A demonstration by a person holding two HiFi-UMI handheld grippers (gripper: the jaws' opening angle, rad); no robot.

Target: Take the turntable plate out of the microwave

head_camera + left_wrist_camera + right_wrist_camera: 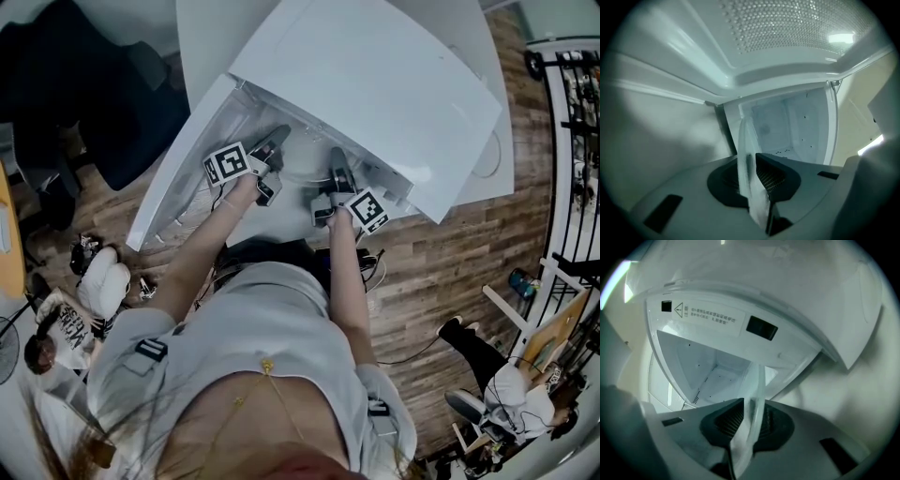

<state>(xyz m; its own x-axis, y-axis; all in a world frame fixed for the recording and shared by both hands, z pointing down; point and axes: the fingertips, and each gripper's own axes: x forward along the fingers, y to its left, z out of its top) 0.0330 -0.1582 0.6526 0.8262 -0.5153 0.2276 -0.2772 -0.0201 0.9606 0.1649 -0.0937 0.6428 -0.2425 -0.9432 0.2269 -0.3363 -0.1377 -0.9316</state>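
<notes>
My left gripper [753,183] and right gripper [746,427] each pinch the turntable plate [744,143] by its rim. In the head view, the microwave [375,84] hides most of the plate at centre frame.

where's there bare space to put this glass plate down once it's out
Bare white table in front of the microwave, beside its open door. The strip right of the microwave carries a thin cord. Crowded: the cavity mouth, where left gripper and right gripper clamp the plate.
</notes>
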